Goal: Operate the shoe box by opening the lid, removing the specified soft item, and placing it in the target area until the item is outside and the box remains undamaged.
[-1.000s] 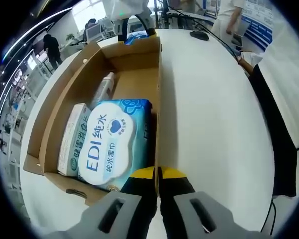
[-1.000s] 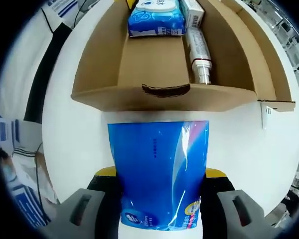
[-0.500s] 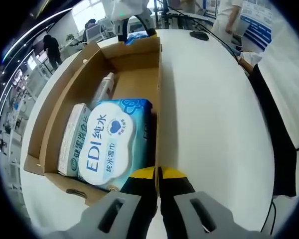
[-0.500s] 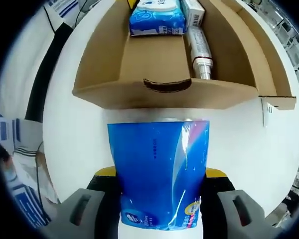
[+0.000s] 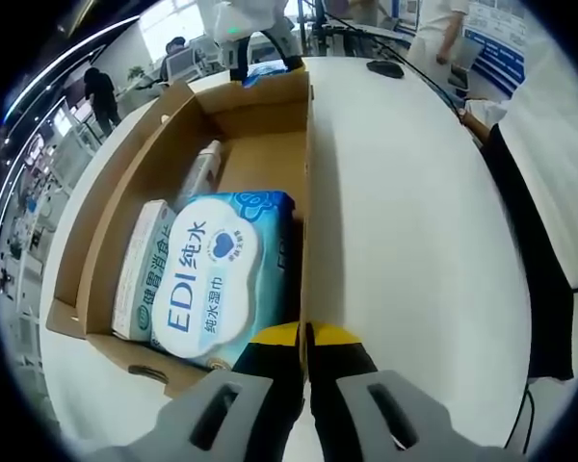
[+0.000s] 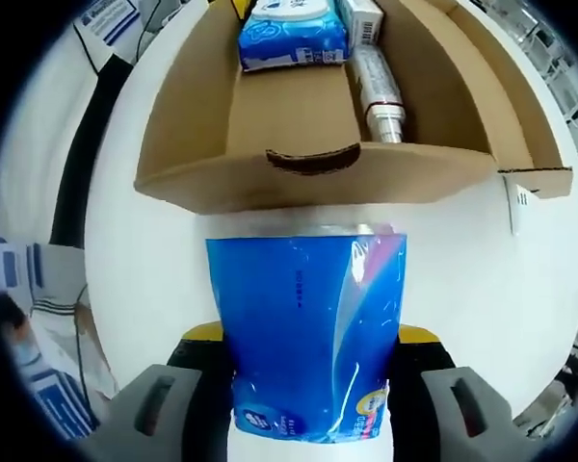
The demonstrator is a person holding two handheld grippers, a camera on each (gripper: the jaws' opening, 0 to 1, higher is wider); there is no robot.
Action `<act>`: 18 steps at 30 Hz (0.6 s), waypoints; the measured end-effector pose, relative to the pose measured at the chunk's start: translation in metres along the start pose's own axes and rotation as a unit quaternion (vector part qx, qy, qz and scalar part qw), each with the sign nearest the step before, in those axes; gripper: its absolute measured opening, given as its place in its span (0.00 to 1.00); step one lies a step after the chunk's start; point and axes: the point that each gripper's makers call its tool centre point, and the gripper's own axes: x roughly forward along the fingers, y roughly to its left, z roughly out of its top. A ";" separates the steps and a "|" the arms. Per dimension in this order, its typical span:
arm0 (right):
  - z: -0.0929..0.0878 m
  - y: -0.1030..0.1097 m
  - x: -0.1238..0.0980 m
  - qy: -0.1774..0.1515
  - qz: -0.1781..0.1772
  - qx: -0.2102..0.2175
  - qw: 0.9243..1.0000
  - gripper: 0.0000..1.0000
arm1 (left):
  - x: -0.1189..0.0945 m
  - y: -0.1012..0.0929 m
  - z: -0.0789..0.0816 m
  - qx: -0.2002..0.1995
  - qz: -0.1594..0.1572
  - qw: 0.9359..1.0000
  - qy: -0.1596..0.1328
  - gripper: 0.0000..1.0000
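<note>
Drawing a little farther back from the open shoe box (image 6: 313, 178), the right gripper (image 6: 305, 371) stays clamped on the blue soft pack (image 6: 305, 332), now outside over the white table (image 6: 149, 279), while the left gripper (image 5: 304, 339) stays pinched on the box wall

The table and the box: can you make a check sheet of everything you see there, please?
Surface: white table, box standing on it.
Job's things: open cardboard shoe box; blue soft pack outside it, in the right tool.
Clutter: wet wipes pack, a carton and a bottle lie in the box.
Grippers: left tool shut on the box's side wall; right tool shut on the blue soft pack.
Cables: dark cables beyond the table's far end.
Surroundings: people and desks behind.
</note>
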 end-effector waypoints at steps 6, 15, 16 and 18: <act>0.000 0.000 0.000 0.002 -0.004 -0.001 1.000 0.66 | 0.000 0.000 0.000 0.000 -0.001 1.000 0.000 0.01; 0.001 0.002 0.000 -0.011 -0.012 -0.011 1.000 0.67 | 0.000 -0.001 -0.001 0.001 -0.002 1.000 0.000 0.01; 0.000 0.002 0.000 -0.011 -0.012 -0.014 1.000 0.67 | 0.000 -0.001 -0.001 0.001 -0.001 1.000 0.000 0.01; 0.001 0.003 0.000 -0.009 -0.011 -0.016 1.000 0.67 | -0.001 -0.001 -0.001 0.000 -0.001 1.000 0.001 0.01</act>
